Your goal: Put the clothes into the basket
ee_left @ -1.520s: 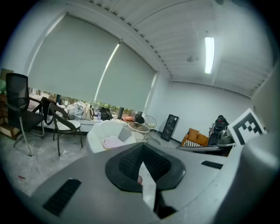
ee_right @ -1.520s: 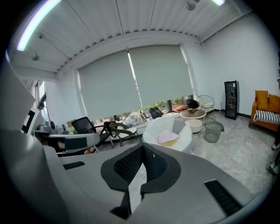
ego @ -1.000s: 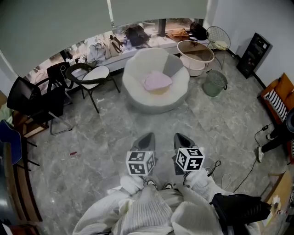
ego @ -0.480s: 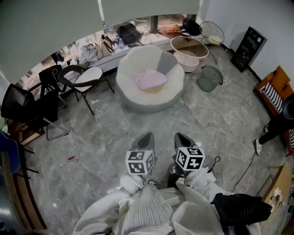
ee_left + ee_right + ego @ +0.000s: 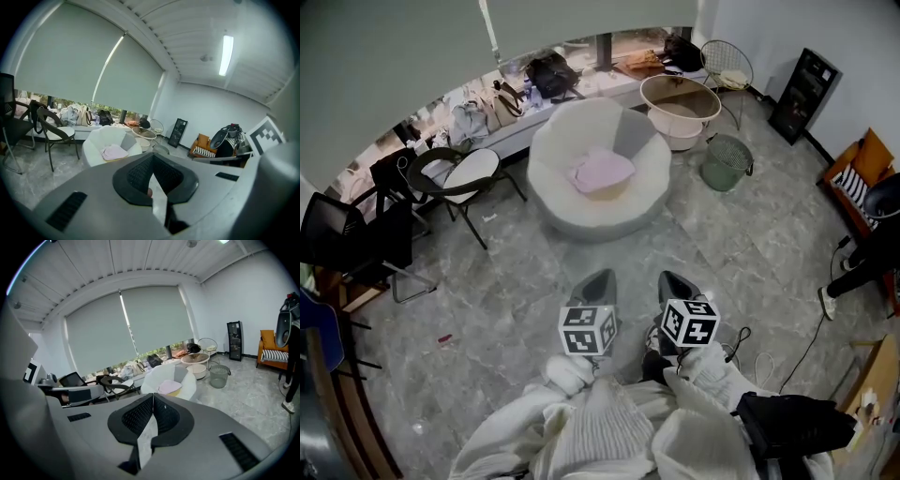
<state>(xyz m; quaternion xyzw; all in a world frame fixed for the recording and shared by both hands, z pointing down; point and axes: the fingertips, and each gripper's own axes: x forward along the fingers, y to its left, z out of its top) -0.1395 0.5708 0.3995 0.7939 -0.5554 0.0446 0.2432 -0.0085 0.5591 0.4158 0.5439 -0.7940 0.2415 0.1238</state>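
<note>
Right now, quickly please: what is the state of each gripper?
Left gripper: closed, holding nothing.
Right gripper: closed, holding nothing.

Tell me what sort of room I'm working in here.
Most likely an office lounge or break area. There is a round white armchair with a pink garment on its seat. Black office chairs stand along the left, and bags are piled below the roller blinds.

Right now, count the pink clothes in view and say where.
1: a pink garment lies on the seat of the white armchair; more could hide beneath it.
</note>
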